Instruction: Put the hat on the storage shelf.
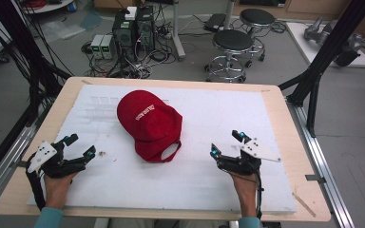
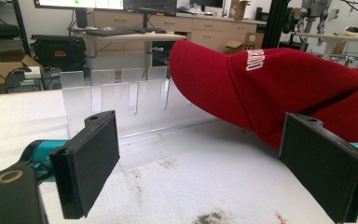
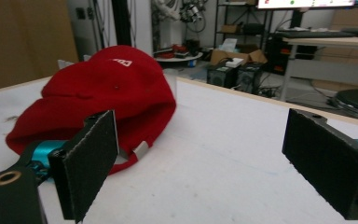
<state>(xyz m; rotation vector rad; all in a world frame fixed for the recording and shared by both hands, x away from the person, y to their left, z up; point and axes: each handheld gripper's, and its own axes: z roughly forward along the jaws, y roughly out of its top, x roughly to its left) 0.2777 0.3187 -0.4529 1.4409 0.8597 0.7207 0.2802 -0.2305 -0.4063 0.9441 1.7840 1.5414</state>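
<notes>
Red cloth baseball cap (image 1: 149,124): light, soft, crushable; lies between and ahead of both grippers. Best hold: stiff brim or rear strap. Left gripper (image 1: 79,146) and right gripper (image 1: 226,144): released, empty.

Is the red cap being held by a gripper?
No, the cap lies on the table, with both grippers apart from it and open.

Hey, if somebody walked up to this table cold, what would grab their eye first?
The red cap would: it lies mid-table on the white mat, bright against it, its back strap toward the person. Next, the two open grippers resting either side of it, the left gripper and the right gripper, neither touching it. Behind the cap stands a clear plastic rack with upright dividers.
</notes>
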